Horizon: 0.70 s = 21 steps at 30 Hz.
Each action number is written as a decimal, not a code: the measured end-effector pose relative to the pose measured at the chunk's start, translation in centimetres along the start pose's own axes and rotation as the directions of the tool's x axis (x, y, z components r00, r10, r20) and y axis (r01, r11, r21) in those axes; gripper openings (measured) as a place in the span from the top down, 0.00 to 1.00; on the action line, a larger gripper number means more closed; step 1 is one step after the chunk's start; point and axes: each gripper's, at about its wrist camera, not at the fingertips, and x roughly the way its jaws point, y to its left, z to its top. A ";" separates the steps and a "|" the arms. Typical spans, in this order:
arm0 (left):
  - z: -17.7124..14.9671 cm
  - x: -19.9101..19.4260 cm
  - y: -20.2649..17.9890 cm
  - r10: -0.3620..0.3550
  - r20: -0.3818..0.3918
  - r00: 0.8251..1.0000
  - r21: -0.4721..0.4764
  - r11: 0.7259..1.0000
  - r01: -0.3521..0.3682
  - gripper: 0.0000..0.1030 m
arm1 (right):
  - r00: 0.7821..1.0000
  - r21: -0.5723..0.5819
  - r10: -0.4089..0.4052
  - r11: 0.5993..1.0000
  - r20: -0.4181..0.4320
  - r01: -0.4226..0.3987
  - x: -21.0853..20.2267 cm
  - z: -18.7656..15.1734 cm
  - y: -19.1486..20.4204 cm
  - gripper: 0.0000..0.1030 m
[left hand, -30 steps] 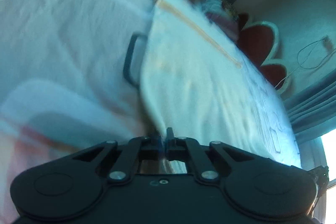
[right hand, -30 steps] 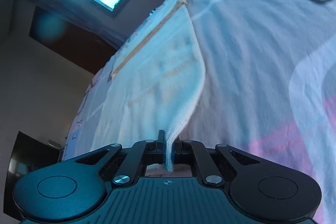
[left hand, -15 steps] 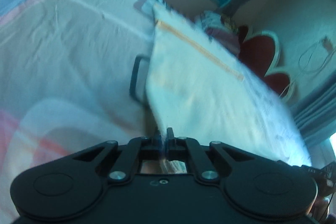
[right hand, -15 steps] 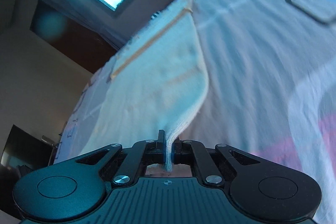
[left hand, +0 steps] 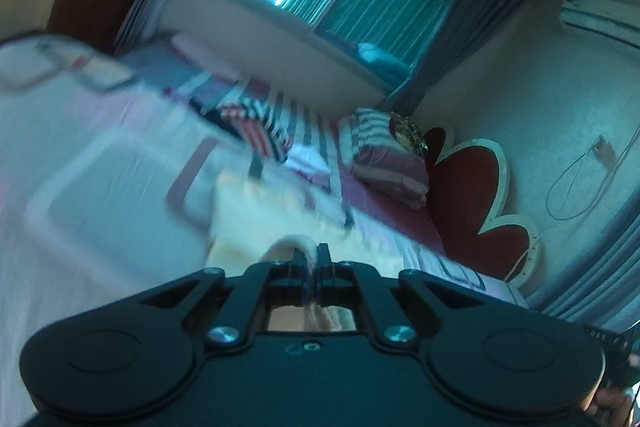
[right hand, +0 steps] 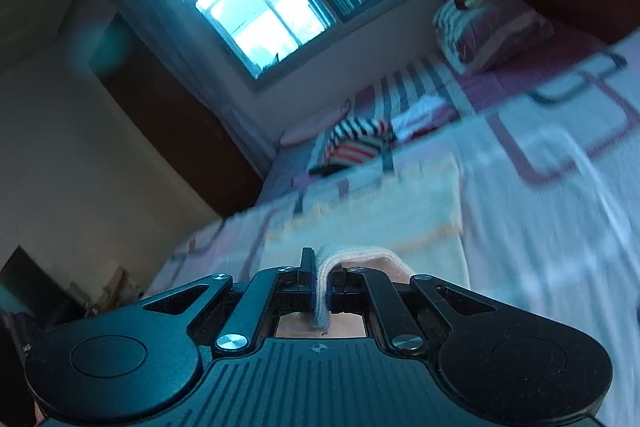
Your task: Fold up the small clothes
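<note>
Here both the left gripper (left hand: 311, 261) and right gripper (right hand: 321, 273) have jaws clamped on the cream cloth (right hand: 380, 223), which spreads ahead over the bed (right hand: 540, 227).

Black hand-held gripper (right hand: 319, 273); silver screws (right hand: 230, 340)

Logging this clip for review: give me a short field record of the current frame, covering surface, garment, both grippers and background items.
surface: bed sheet, pale with rectangle pattern
garment: cream cloth, lying on the sheet, near edge lifted and doubled over
left gripper: shut on the cloth's edge
right gripper: shut on a folded cloth edge
behind the cloth: striped clothes, striped pillow
image quality: motion blur in both views
</note>
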 end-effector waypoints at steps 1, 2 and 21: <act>1.2 1.3 -0.5 0.008 0.002 1.000 0.018 1.000 -0.008 0.98 | 1.000 0.002 -0.004 1.000 0.008 0.004 1.1 1.5 0.0 0.96; 2.2 2.8 -1.0 0.017 0.003 1.000 0.030 0.999 -0.017 0.98 | 1.000 0.002 -0.015 1.000 0.009 0.015 2.4 2.9 -0.3 0.96; 3.9 28.4 6.3 0.152 -0.231 0.961 0.024 0.988 -0.151 0.97 | 0.982 0.184 -0.064 0.978 -0.175 0.097 25.7 7.4 -16.8 0.96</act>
